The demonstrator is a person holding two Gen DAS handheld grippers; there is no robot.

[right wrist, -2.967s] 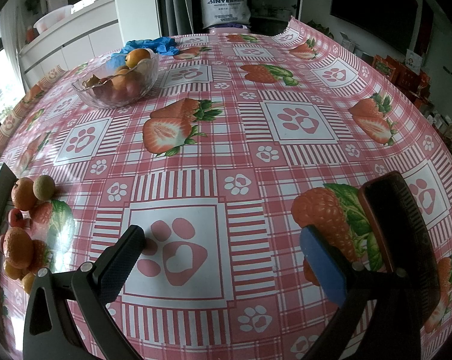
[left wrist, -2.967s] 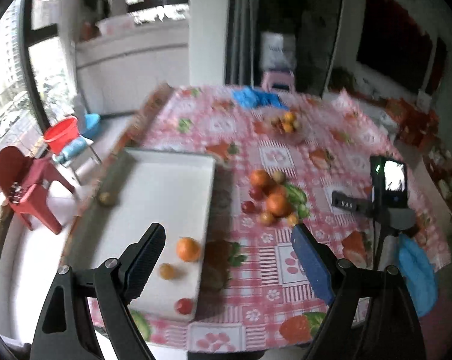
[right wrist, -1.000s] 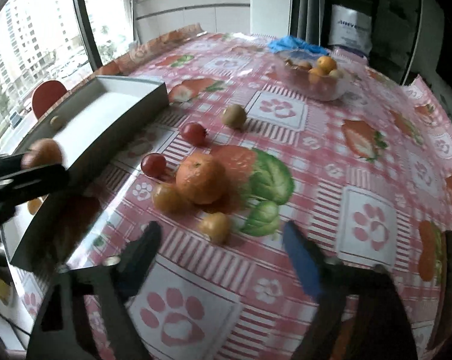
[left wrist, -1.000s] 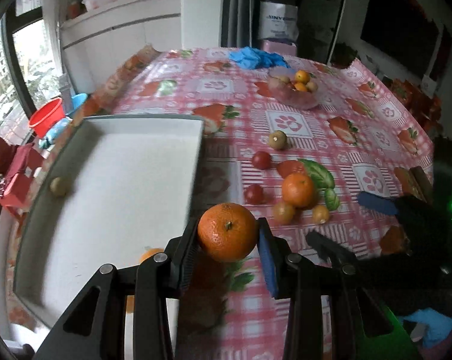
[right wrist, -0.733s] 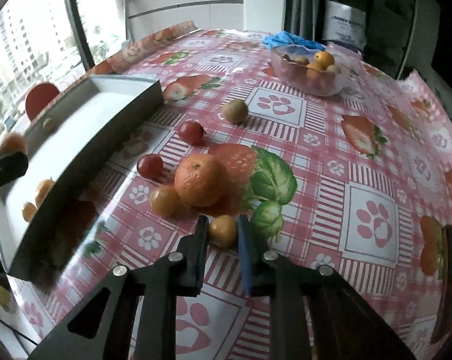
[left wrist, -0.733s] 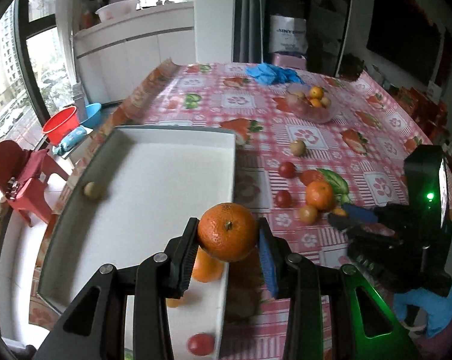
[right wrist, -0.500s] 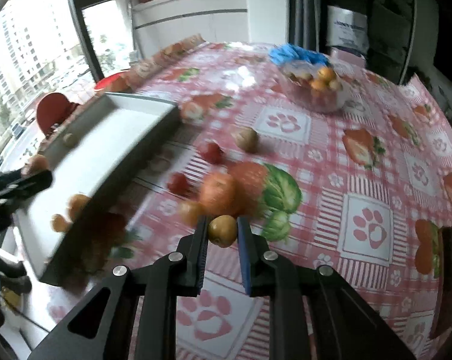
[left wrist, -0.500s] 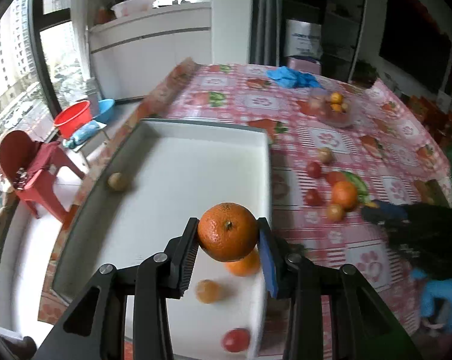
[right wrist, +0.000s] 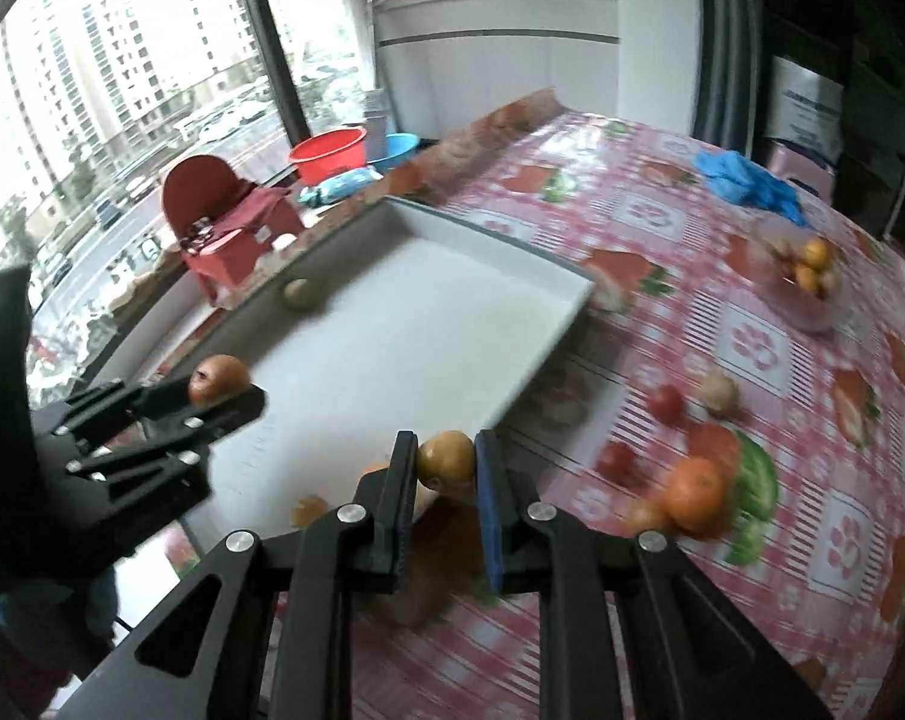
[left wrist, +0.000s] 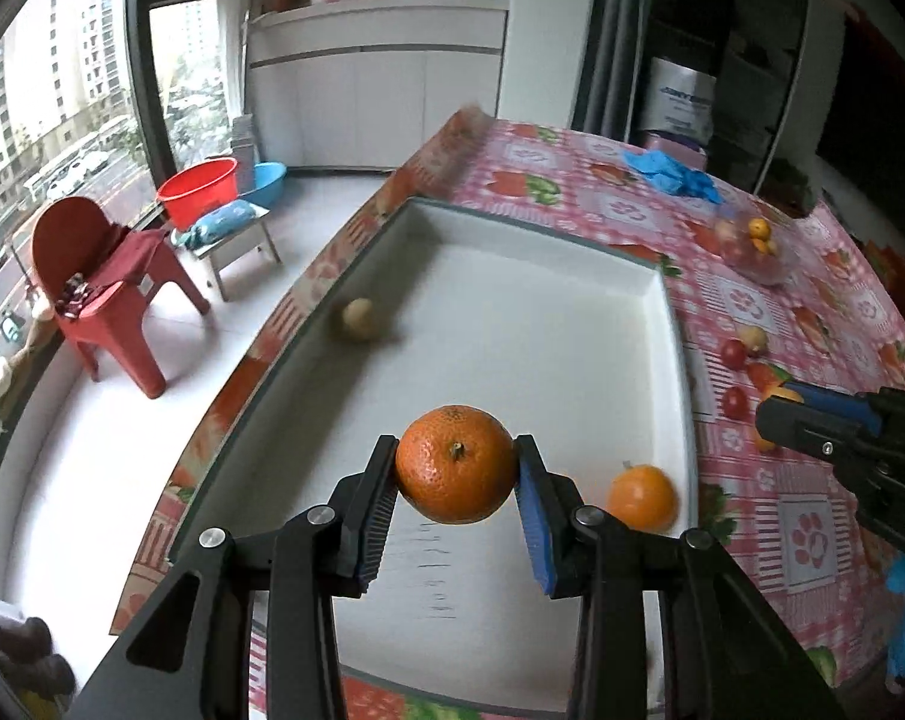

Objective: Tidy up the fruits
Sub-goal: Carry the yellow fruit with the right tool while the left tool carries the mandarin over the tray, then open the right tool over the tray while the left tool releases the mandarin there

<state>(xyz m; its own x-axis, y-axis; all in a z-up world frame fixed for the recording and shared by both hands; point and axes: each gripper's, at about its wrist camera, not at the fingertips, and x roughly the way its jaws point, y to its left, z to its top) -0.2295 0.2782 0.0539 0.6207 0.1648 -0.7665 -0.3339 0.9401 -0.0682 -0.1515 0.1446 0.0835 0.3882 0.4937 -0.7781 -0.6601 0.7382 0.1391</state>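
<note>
My left gripper (left wrist: 457, 483) is shut on a large orange (left wrist: 456, 463) and holds it above the white tray (left wrist: 671, 324). In the tray lie another orange (left wrist: 641, 497) near the right wall and a small yellowish fruit (left wrist: 357, 318) at the left. My right gripper (right wrist: 445, 471) is shut on a small yellow-orange fruit (right wrist: 446, 457) above the tray's near corner (right wrist: 515, 402). The left gripper (right wrist: 221, 387) shows in the right wrist view with its orange. Loose fruits remain on the tablecloth: an orange (right wrist: 695, 489), red ones (right wrist: 665, 403) and a pale one (right wrist: 718, 391).
A glass bowl of fruit (right wrist: 803, 279) stands at the far side of the pink checked tablecloth (left wrist: 806, 534). Blue gloves (left wrist: 671, 175) lie at the far edge. A red chair (left wrist: 101, 291) and red and blue basins (left wrist: 199, 191) stand on the floor to the left.
The right gripper closed on the small yellow-orange fruit, lifted it and moved left toward the tray. The left gripper carried its orange further over the tray.
</note>
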